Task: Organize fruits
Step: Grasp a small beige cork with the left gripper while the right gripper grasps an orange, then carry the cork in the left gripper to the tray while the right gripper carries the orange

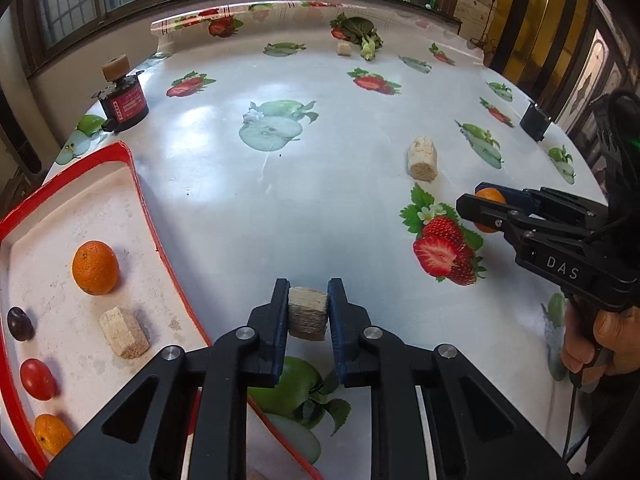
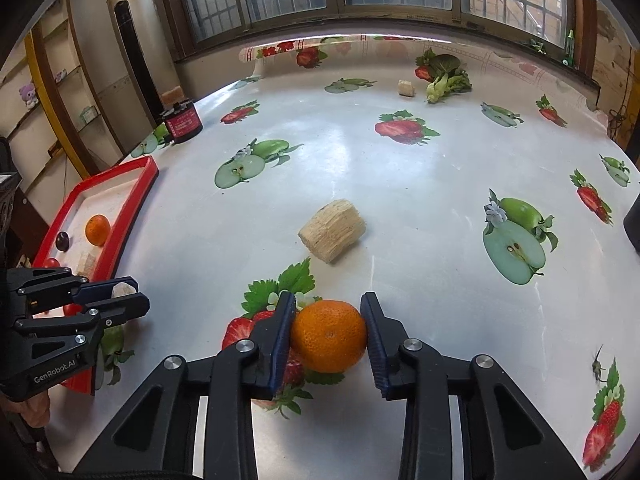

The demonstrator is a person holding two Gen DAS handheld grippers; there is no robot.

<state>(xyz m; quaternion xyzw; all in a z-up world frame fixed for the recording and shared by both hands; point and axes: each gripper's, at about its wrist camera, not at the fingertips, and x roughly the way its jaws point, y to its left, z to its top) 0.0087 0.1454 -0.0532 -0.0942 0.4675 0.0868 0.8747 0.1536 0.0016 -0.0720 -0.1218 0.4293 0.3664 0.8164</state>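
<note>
The right gripper (image 2: pixel 328 336) clasps the orange (image 2: pixel 329 335) across its middle, pads pressing its sides; round, smooth-skinned and likely soft, it wants gentle pressure.

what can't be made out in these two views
- Left wrist view: near end of the red tray hidden under the left gripper.
- Left wrist view: orange mostly hidden by the right gripper.
- Both views: print on the red canister too small.

In the tray (image 1: pixel 136 184) at left lie 2 oranges (image 1: pixel 95 267); a cut piece (image 2: pixel 333 229) lies mid-table, apparently greens (image 2: pixel 446 76) behind.
</note>
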